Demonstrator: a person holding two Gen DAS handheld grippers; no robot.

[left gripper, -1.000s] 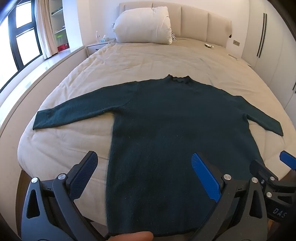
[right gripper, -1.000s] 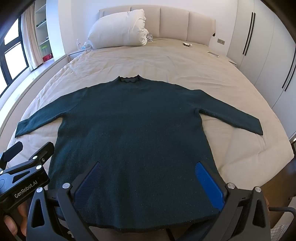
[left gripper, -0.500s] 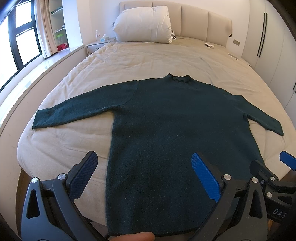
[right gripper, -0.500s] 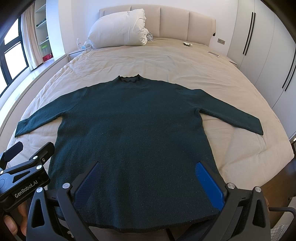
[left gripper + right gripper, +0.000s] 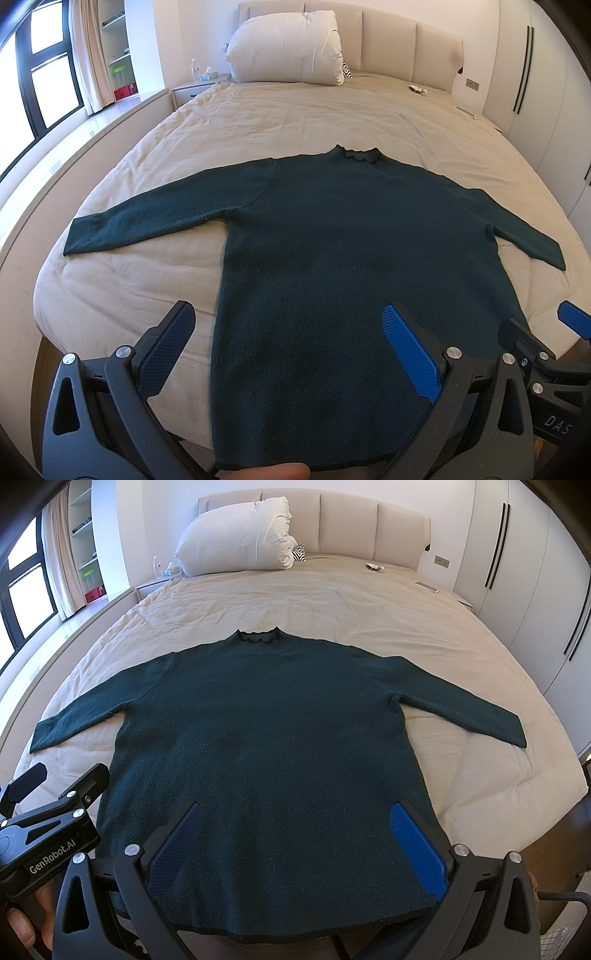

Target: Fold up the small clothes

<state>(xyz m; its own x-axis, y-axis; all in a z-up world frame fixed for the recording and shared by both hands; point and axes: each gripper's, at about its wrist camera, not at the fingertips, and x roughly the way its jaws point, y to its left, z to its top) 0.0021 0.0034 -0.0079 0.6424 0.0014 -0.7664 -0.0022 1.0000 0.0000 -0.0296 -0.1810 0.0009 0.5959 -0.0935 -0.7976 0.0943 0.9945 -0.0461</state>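
A dark green long-sleeved sweater [image 5: 332, 251] [image 5: 266, 731] lies flat on the beige bed [image 5: 280, 122] [image 5: 332, 602], collar toward the headboard, both sleeves spread out. My left gripper [image 5: 288, 332] hovers open above the hem's left part, with nothing between its blue-padded fingers [image 5: 410, 354]. Over the hem's right part my right gripper [image 5: 295, 830] is open and holds nothing. Each gripper shows at the edge of the other's view: the right one [image 5: 546, 369], the left one [image 5: 48, 812]. A fingertip [image 5: 273, 472] shows at the bottom edge.
A big white pillow [image 5: 288, 48] [image 5: 236, 535] leans on the padded headboard [image 5: 351, 528]. A nightstand with a bottle [image 5: 195, 85] stands left of the bed, beside a window ledge [image 5: 66, 147]. White wardrobe doors [image 5: 535, 572] line the right side. Small items [image 5: 375, 566] lie near the headboard.
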